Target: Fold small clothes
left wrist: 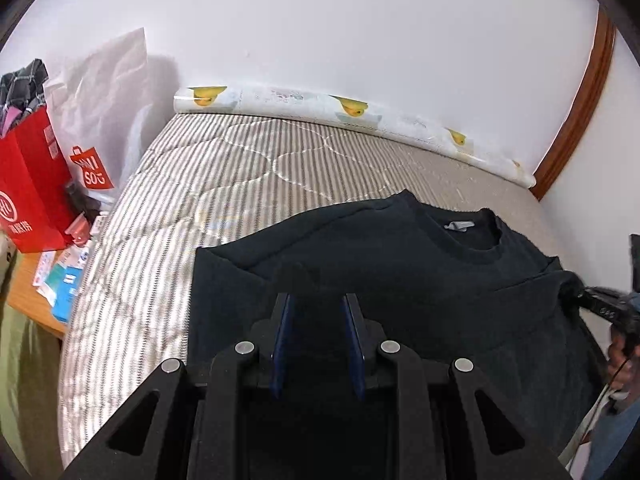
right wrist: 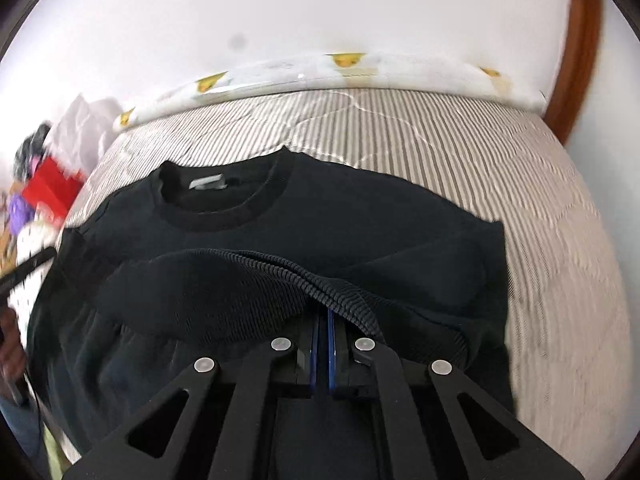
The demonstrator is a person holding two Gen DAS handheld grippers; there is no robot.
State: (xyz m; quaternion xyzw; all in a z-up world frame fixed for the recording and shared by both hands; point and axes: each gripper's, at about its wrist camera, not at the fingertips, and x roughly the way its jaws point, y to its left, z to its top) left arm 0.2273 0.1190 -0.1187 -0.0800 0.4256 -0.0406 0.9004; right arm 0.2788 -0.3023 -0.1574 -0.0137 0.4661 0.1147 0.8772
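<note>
Black knit, the sweater (right wrist: 280,240) lies on the striped mattress (right wrist: 520,200), collar toward the wall, sleeves already folded in. Your right gripper (right wrist: 323,344) has its fingers clamped together on the ribbed hem (right wrist: 336,300), lifting it toward the collar. Your left gripper (left wrist: 318,320) sits over the other side of the hem with fingers a little apart (whether cloth is pinched there, I cannot tell). You seem to be mid bottom-to-top fold; next, carry both corners evenly up to the neckline, then release.
</note>
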